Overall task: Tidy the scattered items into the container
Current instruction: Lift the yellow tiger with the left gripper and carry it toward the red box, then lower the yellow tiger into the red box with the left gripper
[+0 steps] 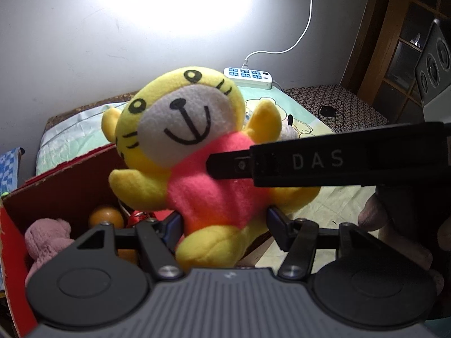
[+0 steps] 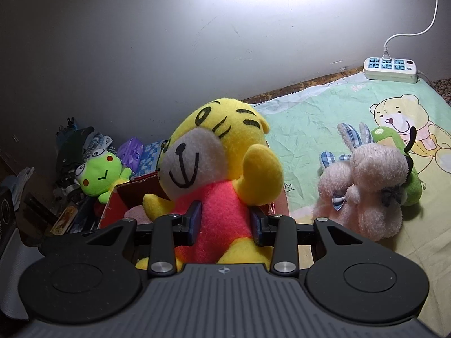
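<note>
Both sets of jaws clamp one yellow tiger plush [image 1: 194, 152]: the left gripper [image 1: 224, 222] pinches its lower red body from either side, while the right gripper [image 2: 225, 222] squeezes the red shirt at the waist, its black finger reaching across the toy's chest in the left wrist view. The toy hangs upright, its feet over the right-hand edge of the red cardboard box [image 1: 64, 180], which stands on the bed at left. Inside the box lie a pink plush [image 1: 48, 239] against the near left wall and an orange ball [image 1: 105, 217] beside it, leaving free room toward the far wall. To the right, on the pale green bedsheet [image 2: 310, 129], a pink rabbit plush [image 2: 363, 188] leans against a green plush [image 2: 394, 143], well apart from the box. A green frog plush [image 2: 98, 177] sits beyond the box's far left corner. A white power strip [image 2: 390, 69] rests at the bed's far edge against the wall.
</note>
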Demonstrator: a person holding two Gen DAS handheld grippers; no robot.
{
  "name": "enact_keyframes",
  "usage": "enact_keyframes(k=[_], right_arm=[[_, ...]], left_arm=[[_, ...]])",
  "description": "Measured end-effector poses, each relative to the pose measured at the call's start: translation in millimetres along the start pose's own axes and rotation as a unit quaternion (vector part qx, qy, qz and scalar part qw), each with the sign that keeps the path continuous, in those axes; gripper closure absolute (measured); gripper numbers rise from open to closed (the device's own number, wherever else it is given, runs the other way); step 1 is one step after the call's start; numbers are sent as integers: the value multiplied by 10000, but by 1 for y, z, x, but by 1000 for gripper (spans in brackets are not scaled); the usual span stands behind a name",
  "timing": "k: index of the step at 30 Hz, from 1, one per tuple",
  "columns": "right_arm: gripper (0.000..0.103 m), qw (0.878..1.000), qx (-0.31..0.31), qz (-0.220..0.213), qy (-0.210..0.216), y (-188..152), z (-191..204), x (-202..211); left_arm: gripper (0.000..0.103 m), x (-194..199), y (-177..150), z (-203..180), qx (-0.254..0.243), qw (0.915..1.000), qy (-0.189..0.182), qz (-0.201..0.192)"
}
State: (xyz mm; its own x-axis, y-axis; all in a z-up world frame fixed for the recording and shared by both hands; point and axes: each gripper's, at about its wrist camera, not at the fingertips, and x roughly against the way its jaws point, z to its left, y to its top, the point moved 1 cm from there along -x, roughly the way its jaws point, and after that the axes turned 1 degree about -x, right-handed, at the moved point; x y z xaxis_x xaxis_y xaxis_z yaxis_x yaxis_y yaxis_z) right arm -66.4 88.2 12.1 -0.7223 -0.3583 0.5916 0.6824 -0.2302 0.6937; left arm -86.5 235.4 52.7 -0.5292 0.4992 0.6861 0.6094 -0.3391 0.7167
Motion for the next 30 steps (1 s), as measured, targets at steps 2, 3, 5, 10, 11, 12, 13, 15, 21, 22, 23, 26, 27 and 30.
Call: enact_keyframes(k=[2,3,5,10,11,12,13,15,21,22,23,26,27,30], right_arm=[[65,9998,120,-32,-169,-1,5,-5],[66,9995,175,-42,-254,-2,8,-9],[66,9986,293,-43,-442,-4,14,-17],[67,9955,542,131,-761,-13,23,-36],[68,9950,547,173,-823,-15,23,-40],[68,9943,539,219,-890,-18,22,-44],[69,9939,506,287,-941,-20,20,-49],[70,9936,446,347,-974,-23,16,-55],[63,9924,549,442,-1013,-20,23,-58],[61,9932,482,469,-952,-18,22,-57],[60,9942,389,484,-880,-17,20,-55],[58,9960,172,402,-778,-13,14,-45],[59,9964,123,335,-764,-11,12,-40],[59,9979,-42,70,-646,-6,8,-28]], left_arm=[[41,-6,-2,10,123,9998,-144,21],[40,-8,-3,15,191,9996,-218,41],[38,-13,-5,24,306,9989,-348,64],[41,-19,-13,43,470,9974,-533,139],[43,-18,-15,44,452,9975,-526,152],[44,-15,-17,45,433,9977,-507,146],[44,-15,-18,45,436,9977,-504,147],[44,-14,-19,51,500,9972,-536,151],[44,-14,-16,57,575,9970,-498,141],[44,-14,-16,58,583,9969,-499,146],[44,-16,-15,58,578,9970,-496,158],[44,-22,-11,56,533,9973,-454,223],[44,-22,-11,54,527,9973,-451,244],[44,-30,-6,52,540,9969,-450,344]])
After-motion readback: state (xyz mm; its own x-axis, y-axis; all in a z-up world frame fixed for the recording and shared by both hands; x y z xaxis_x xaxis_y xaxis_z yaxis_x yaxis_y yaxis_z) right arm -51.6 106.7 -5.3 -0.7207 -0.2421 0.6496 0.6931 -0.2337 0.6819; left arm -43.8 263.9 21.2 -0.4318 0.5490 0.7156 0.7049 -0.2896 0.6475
